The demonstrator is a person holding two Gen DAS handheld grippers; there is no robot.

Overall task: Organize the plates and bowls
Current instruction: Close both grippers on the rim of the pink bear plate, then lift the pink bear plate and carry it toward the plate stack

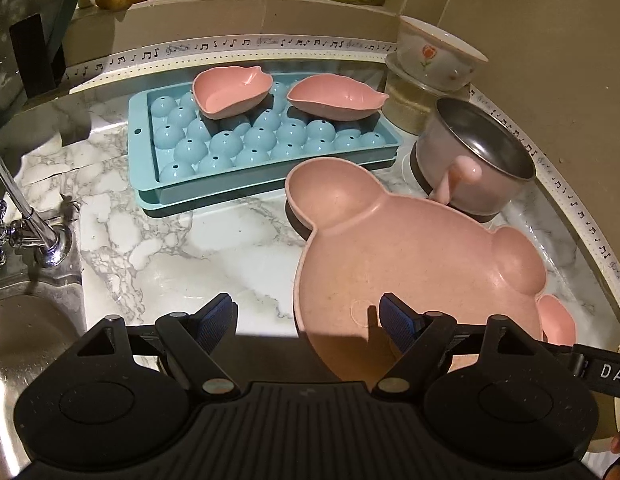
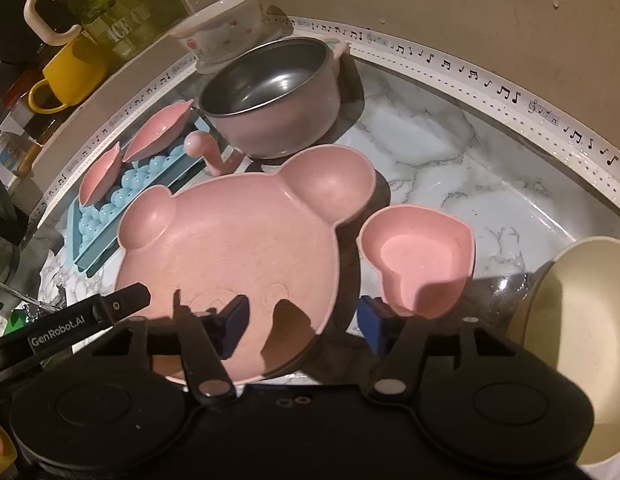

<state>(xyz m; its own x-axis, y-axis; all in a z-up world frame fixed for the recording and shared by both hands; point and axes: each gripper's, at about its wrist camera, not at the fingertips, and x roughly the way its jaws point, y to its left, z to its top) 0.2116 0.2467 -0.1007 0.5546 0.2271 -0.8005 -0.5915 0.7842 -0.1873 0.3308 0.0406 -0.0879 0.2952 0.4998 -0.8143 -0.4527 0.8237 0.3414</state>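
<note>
A pink bear-shaped plate [image 1: 409, 256] [image 2: 238, 240] lies on the marble counter. My left gripper [image 1: 306, 316] is open and straddles the plate's near left rim, with one finger over the plate and one outside it. At the near right rim my right gripper [image 2: 304, 326] is open too, its left finger above the plate and its right finger outside, beside a small pink heart-shaped bowl [image 2: 417, 256]. Neither pair of pads presses on the rim. Two pink leaf-shaped dishes [image 1: 232, 90] [image 1: 335, 96] rest on a blue ice tray [image 1: 254, 144].
A steel bowl with a pink handle [image 1: 477, 164] [image 2: 274, 96] stands just behind the plate, and a white flowered bowl [image 1: 433, 56] behind that. A cream bowl [image 2: 581, 352] sits at the near right. The tap [image 1: 26, 216] and sink [image 1: 22, 340] are on the left.
</note>
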